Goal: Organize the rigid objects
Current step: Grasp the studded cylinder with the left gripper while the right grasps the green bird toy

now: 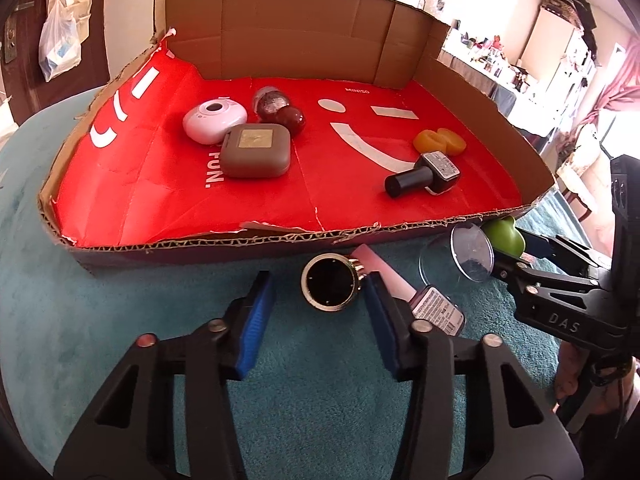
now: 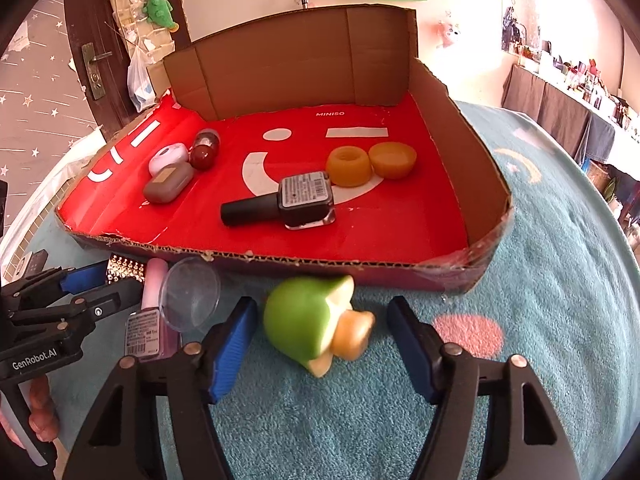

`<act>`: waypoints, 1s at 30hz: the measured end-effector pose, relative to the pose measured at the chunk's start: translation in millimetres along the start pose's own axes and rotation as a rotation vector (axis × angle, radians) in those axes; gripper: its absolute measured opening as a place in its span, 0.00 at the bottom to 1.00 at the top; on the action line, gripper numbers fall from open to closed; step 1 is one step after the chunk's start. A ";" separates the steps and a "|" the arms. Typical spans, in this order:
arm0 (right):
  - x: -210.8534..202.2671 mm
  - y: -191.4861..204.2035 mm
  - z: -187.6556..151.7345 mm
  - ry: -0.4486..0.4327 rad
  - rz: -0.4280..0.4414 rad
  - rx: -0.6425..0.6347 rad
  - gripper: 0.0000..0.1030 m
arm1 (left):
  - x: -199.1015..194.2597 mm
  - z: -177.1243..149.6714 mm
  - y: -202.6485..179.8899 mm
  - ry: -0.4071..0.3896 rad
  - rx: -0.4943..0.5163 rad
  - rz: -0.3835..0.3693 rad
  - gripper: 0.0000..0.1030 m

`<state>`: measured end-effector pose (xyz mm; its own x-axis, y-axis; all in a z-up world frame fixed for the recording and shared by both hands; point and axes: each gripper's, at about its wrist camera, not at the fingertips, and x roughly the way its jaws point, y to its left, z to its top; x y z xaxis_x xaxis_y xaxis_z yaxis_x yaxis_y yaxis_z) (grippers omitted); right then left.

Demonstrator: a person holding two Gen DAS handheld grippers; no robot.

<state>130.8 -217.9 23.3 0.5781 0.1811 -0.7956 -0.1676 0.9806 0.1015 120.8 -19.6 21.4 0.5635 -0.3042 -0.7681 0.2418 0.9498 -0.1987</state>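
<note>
Rigid objects: sorting these, by the look of it, off the teal rug (image 1: 120, 300) and into the cardboard tray (image 1: 280, 242). Lying inside the tray: grey case (image 1: 256, 150), white round case (image 1: 214, 120), black nail polish bottle (image 2: 280, 204), two orange cups (image 2: 348, 166), dark red balls (image 1: 280, 110). Lying outside, just in front of the tray's near wall: green toy (image 2: 304, 320), clear dome (image 2: 192, 292), pink nail polish bottle (image 2: 150, 320), gold-rimmed round piece (image 1: 329, 287).

Straddling the green toy with the right gripper (image 2: 320, 306), jaws open, both pads standing clear of it, the left-hand gap looking smaller. Straddling the gold-rimmed round piece with the left gripper (image 1: 318, 284), jaws likewise unclamped: one pad at or almost at its studded side, the other plainly apart.

Doing this step well, probably:
- centring each gripper first, so that both pads are meeting the object together and not shoving it sideways;
- closing on the broad green body, not on the tan part sticking out;
- keeping the left gripper's finger off the pink bottle lying right beside it;
- avoiding the clear dome standing between the two grippers;
- lifting clear of the ragged near wall, then setting down on bare red floor.
</note>
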 end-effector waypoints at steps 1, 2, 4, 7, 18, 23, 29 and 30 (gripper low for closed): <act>0.1 -0.4 0.1 -0.001 -0.001 0.002 0.63 | 0.8 0.2 -0.8 0.001 0.003 -0.002 0.34; 0.3 -0.5 0.4 -0.001 -0.002 0.003 0.62 | 1.2 0.2 -1.9 0.002 0.007 -0.001 0.32; 0.4 -0.4 0.4 -0.002 -0.001 0.001 0.60 | 1.1 0.0 -4.1 -0.004 0.013 0.005 0.29; 0.0 1.4 0.1 -0.004 0.010 -0.007 0.54 | 1.8 0.1 -4.3 -0.001 0.011 -0.008 0.24; -6.9 2.5 -3.8 -0.011 0.014 -0.005 0.53 | -3.2 -2.5 -1.7 -0.009 0.014 -0.005 0.23; -16.0 5.2 -8.1 -0.019 0.016 -0.013 0.53 | -8.7 -7.1 1.1 -0.011 0.013 0.004 0.23; -28.0 7.6 -15.6 -0.026 0.028 -0.011 0.53 | -13.7 -12.2 5.8 -0.012 0.005 0.013 0.23; -29.3 7.9 -16.6 -0.027 0.029 -0.012 0.52 | -14.2 -13.5 6.7 -0.011 0.004 0.014 0.23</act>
<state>99.3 -216.7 37.5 0.5939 0.2114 -0.7763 -0.1936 0.9741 0.1171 103.7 -7.9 22.7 0.5752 -0.2918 -0.7642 0.2368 0.9536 -0.1859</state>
